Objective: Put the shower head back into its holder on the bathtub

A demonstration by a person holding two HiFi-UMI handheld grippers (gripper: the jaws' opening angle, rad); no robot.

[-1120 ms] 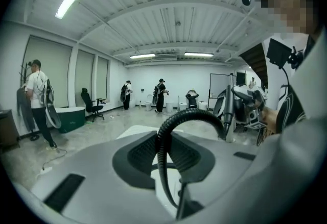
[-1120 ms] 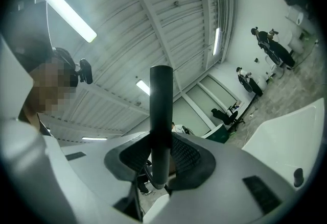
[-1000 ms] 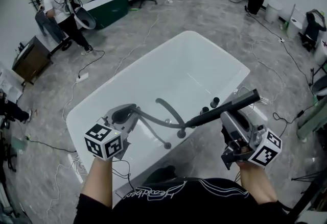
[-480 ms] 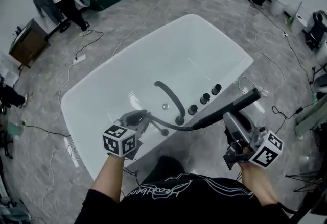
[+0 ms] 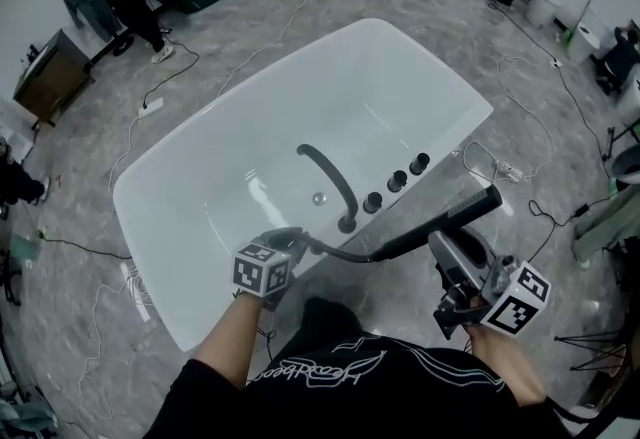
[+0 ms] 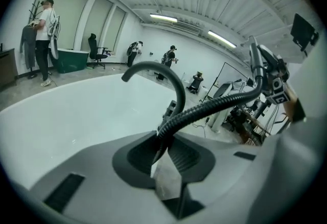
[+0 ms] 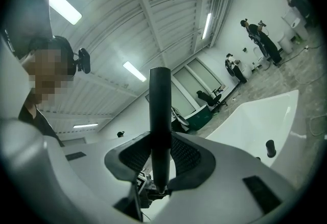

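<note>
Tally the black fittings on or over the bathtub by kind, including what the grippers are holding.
1 curved spout
3 knobs
1 shower head
1 hose
Total: 6
</note>
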